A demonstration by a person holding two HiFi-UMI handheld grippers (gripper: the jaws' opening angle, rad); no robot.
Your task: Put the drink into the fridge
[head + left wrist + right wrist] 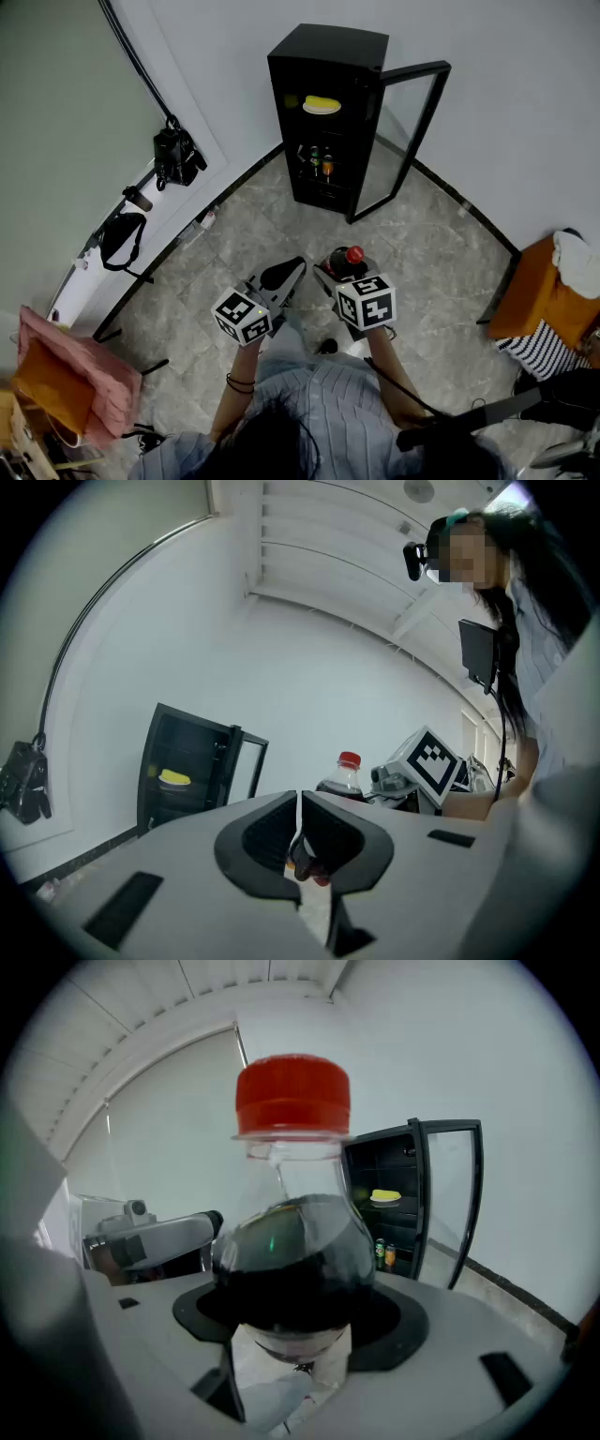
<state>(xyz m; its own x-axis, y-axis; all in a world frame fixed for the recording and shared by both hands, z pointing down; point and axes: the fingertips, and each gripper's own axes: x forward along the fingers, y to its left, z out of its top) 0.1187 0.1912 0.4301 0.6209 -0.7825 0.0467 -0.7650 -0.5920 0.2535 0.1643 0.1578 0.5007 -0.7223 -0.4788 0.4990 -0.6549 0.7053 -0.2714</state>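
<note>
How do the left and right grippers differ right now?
The left gripper has its jaws shut and empty; the right gripper has them wide, clamped on the bottle. The open fridge shows left of the left gripper's jaws in its view, and right of the right gripper's in its own. Both face the fridge.

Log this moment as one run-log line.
right gripper: shut on cola bottle | left gripper: shut, empty | fridge: door open, bottle not yet inside

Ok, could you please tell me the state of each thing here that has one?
fridge door: swung open.
bottle: capped, upright, held above the floor.
right gripper: fingers closed on the bottle.
left gripper: fingers together, nothing held.
</note>
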